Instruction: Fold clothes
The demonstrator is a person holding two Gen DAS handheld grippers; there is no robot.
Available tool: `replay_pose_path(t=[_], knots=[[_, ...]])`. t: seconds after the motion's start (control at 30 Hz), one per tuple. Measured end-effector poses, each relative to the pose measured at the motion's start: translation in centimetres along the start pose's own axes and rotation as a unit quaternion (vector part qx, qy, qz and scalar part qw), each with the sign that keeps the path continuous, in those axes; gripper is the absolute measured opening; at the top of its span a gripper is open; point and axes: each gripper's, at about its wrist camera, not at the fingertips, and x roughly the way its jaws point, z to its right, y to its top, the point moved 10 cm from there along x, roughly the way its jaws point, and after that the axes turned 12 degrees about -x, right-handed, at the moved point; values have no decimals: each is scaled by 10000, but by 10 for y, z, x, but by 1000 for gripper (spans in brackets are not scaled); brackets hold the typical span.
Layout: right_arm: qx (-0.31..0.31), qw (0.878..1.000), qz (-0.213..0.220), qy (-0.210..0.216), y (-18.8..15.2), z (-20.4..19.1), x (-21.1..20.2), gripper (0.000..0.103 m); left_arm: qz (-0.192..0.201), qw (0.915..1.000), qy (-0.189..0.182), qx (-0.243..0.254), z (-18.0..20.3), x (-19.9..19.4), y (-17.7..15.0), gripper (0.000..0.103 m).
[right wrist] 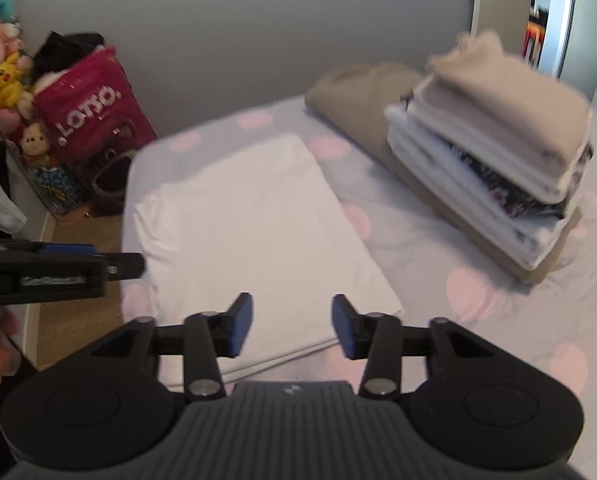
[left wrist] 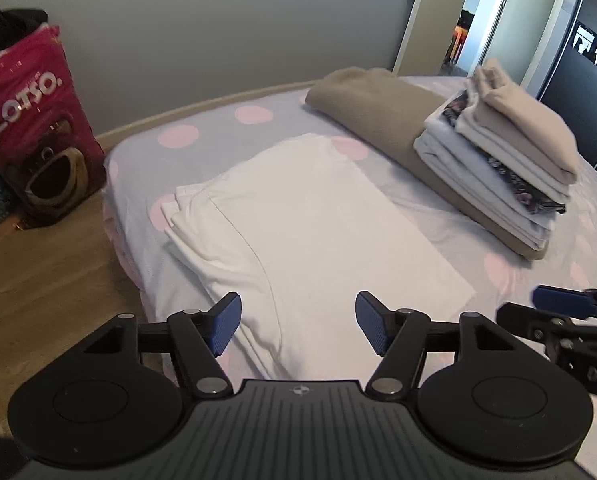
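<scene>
The bed (left wrist: 218,120) carries a folded white shirt (left wrist: 310,216) ahead of both released, empty grippers' fingers (left wrist: 226,326); a clothes stack (left wrist: 510,160) is set beyond, rightward.

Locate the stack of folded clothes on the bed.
In both wrist views the stack of folded clothes sits right of the white garment, on top of the folded tan blanket.

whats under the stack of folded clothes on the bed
The stack of folded clothes sits on a folded tan blanket, which lies on the dotted bed sheet. The blanket's covered part is hidden.
</scene>
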Motion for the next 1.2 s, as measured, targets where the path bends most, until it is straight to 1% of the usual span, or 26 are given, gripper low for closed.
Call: replay_pose_path(t=[0.07,0.1,0.17,0.23,0.37,0.43,0.57,0.67,0.8,0.93,1.03,1.2], knots=[[-19,9997,115,-192,-7,-2,-22,54,95,10000,-6,18,4,-12,-5,62],[86,9996,172,-221,-13,-4,-31,58,126,9999,-22,-11,5,-17,-8,63],[347,9987,281,-251,-26,-7,-49,63,162,9998,-53,-83,5,-28,-15,70],[581,9972,361,-298,-39,-11,-64,65,189,9997,-138,-55,6,-38,-23,74],[845,9945,429,-452,-63,-24,-84,70,122,9994,-204,233,8,-52,-40,74],[946,9930,485,-508,-71,-31,-93,71,88,9991,-242,352,9,-56,-49,74],[1107,9900,623,-614,-87,-43,-108,76,148,9983,-249,511,8,-66,-64,74],[1197,9882,671,-677,-100,-51,-116,76,224,9974,-231,652,7,-72,-75,74],[1329,9858,743,-707,-115,-58,-123,76,172,9970,-231,719,7,-73,-88,74],[1386,9840,826,-751,-132,-62,-130,76,165,9949,-128,986,11,-76,-100,74],[1501,9814,891,-800,-140,-59,-136,76,168,9938,-83,1097,14,-79,-107,74],[1503,9814,895,-790,-146,-57,-140,76,180,9930,-100,1162,21,-85,-113,74]])
